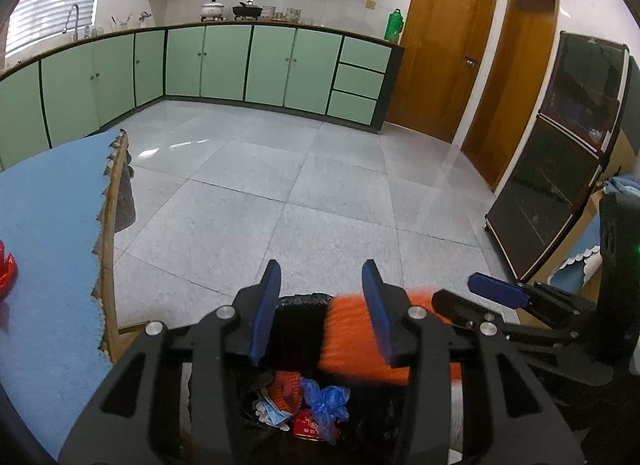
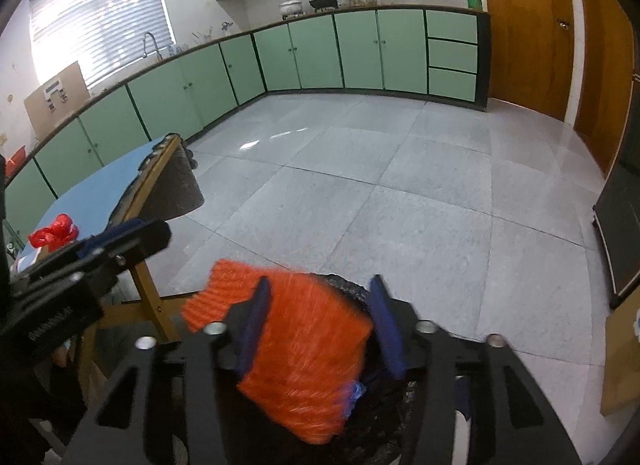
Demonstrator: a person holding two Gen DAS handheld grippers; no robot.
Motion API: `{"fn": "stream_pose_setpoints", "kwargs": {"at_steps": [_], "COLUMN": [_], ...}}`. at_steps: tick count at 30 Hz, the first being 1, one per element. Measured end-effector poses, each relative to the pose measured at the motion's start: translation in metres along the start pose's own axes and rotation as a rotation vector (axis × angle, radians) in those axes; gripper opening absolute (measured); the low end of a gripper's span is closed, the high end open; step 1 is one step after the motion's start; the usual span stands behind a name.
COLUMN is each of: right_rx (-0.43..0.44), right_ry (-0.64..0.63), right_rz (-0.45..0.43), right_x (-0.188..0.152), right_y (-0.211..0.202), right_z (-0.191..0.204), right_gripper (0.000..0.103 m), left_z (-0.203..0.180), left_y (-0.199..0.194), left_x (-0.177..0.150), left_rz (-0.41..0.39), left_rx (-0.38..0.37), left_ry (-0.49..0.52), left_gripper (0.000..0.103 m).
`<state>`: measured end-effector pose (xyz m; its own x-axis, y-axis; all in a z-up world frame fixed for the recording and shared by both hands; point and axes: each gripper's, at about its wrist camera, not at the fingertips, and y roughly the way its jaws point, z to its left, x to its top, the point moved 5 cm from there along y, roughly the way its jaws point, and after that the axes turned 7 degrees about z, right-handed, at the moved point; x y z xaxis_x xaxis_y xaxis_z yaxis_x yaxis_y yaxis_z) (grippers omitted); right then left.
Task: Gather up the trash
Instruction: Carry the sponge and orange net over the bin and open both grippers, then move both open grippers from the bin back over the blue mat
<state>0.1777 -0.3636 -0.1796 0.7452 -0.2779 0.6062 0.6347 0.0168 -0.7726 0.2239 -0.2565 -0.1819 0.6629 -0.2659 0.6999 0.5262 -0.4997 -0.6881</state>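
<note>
Hovering over the bin: both grippers, side by side above a black-lined trash bin (image 1: 304, 301) standing on the grey tiled floor (image 1: 320, 185) beside the blue-covered table (image 1: 48, 225).

Item 1, right gripper (image 2: 320, 325). Blue pads spread wide; an orange mesh net (image 2: 296, 353) sits between them, motion-blurred. It appears loose in the gap and not pinched, so probably just let go or about to be (whether either pad touches it cannot be told). Placed directly above the bin mouth, presumably so the net falls inside.

Item 2, left gripper (image 1: 320, 305). Tongs wide apart, nothing between them. Held just beside the right one, over the bin, most likely out of the way of the drop.

Item 3, bin contents, seen below the left gripper: a crumpled blue plastic bag (image 1: 328, 405), a red packet (image 1: 306, 425), another red-orange net piece (image 1: 286, 385), pale scraps.

Item 4, uncollected: a red plastic bag (image 2: 54, 235) lying on the table, well apart from the bin. Likely next.
</note>
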Motion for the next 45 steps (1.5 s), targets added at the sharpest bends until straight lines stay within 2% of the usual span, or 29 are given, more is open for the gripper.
{"fn": "stream_pose_setpoints", "kwargs": {"at_steps": [2, 7, 9, 11, 21, 33, 39, 45], "right_rx": [-0.008, -0.026, -0.024, -0.024, 0.021, 0.071, 0.129, 0.184], "right_ry": [0.004, 0.006, 0.007, 0.014, -0.002, -0.091, -0.146, -0.198], "right_rz": [-0.003, -0.018, -0.030, -0.036, -0.085, -0.137, -0.146, -0.157], "right_x": [0.002, 0.004, 0.006, 0.008, 0.019, 0.021, 0.023, 0.024], "right_y": [-0.001, -0.007, -0.013, -0.019, -0.052, -0.074, -0.071, -0.064], "right_z": [0.000, 0.000, 0.003, 0.006, 0.042, 0.099, 0.144, 0.194], "right_gripper": [0.072, 0.086, 0.089, 0.096, 0.097, 0.097, 0.097, 0.097], "left_z": [0.003, 0.012, 0.017, 0.021, 0.058, 0.128, 0.149, 0.182], "left_y": [-0.003, -0.018, -0.027, -0.035, -0.099, -0.173, -0.206, -0.233], "left_x": [0.001, 0.008, 0.011, 0.013, 0.020, 0.044, 0.040, 0.017], "left_rz": [-0.009, -0.038, -0.052, -0.066, -0.158, -0.303, -0.316, -0.304], "left_rx": [0.005, 0.023, 0.034, 0.043, 0.114, 0.192, 0.243, 0.342], "left_ry": [-0.012, -0.036, -0.046, -0.052, -0.106, -0.240, -0.252, -0.276], "left_gripper": [0.047, 0.055, 0.064, 0.069, 0.084, 0.085, 0.085, 0.085]}}
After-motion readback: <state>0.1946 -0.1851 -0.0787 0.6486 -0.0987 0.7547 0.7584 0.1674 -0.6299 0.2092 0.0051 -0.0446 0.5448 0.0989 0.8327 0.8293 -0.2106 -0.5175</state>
